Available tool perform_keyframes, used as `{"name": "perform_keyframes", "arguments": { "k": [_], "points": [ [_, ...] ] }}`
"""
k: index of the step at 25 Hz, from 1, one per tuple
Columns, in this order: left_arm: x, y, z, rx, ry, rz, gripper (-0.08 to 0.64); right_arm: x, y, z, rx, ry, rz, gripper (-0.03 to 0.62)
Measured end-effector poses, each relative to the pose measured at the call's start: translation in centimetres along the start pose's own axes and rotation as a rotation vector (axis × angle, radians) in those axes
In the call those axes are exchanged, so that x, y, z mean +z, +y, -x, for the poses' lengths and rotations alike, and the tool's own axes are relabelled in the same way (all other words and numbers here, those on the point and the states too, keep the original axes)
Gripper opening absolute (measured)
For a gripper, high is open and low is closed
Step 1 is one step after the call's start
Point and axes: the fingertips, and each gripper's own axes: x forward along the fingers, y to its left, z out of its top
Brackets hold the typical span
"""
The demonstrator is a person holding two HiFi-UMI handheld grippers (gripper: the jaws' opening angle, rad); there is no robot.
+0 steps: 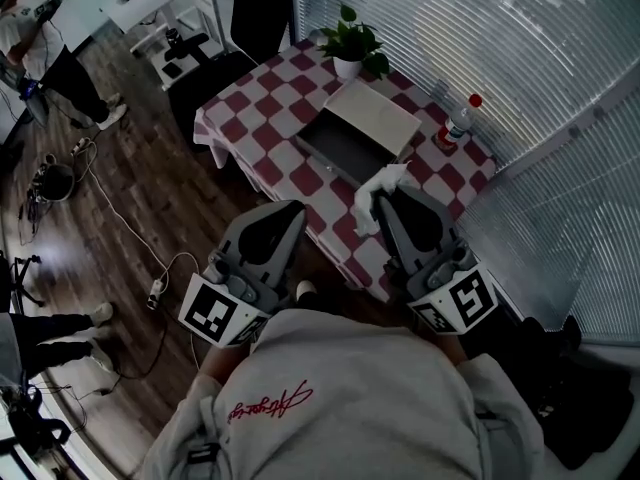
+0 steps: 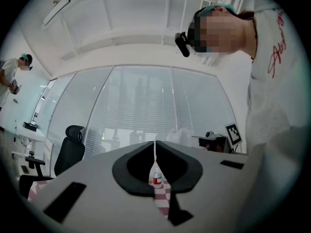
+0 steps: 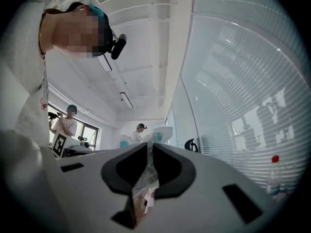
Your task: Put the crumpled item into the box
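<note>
we look down on a table (image 1: 262,108) under a red-and-white checked cloth, set slantwise in the upper middle of the head view. the box (image 1: 345,143) lies open at its middle, dark inside, with its pale lid (image 1: 375,113) folded back toward the upper right. a potted plant (image 1: 352,46) stands at the far end and a red-capped bottle (image 1: 457,123) at the cloth's right edge.

our right gripper (image 1: 383,200) is clenched on the crumpled item (image 1: 380,186), a white wad held over the table's near edge, just below the box and apart from it. in the right gripper view the right gripper (image 3: 148,152) pinches the crumpled item (image 3: 146,176) between its pads. our left gripper (image 1: 287,216), lower left of the box, has its jaws pressed together on nothing; in the left gripper view the left gripper (image 2: 155,147) shows only a thin slit.

slatted window blinds (image 1: 520,58) crowd the table's right side. to the left lies open wood floor (image 1: 130,188), crossed by a white cable (image 1: 120,218) to a power strip (image 1: 156,290). a black chair (image 1: 200,53) stands by the table's upper left corner, and a person (image 1: 40,58) stands in the upper left.
</note>
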Motion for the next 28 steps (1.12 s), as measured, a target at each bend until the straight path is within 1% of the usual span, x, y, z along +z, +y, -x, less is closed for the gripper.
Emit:
{"name": "perform_keyframes", "arguments": {
  "k": [6, 9, 14, 18, 23, 28],
  "points": [
    [-1.1, 3.2, -1.1, -0.037, 0.028, 0.019, 0.023, -1.6, -1.3, -2.8, -0.035, 0.006, 0.003, 0.044],
    [-1.2, 4.6, -1.8, -0.050, 0.008, 0.008, 0.025, -2.2, -2.0, -3.8, -0.052, 0.004, 0.003, 0.044],
    [-1.5, 6.2, -2.3, -0.077, 0.009, 0.014, 0.023, -3.0, -2.7, -4.9, -0.084, 0.011, 0.009, 0.044],
    [-2.0, 7.0, -2.5, -0.091, 0.014, 0.023, 0.023, -3.6, -3.2, -5.2, -0.110, 0.016, 0.010, 0.044],
    [-2.1, 7.3, -2.5, -0.090, 0.007, 0.039, 0.024, -3.7, -3.5, -5.4, -0.122, 0.023, 0.017, 0.044],
    [-2.5, 7.4, -2.5, -0.085, 0.014, 0.027, 0.023, -3.7, -4.4, -5.8, -0.126, 0.025, 0.031, 0.044]
  ]
}}
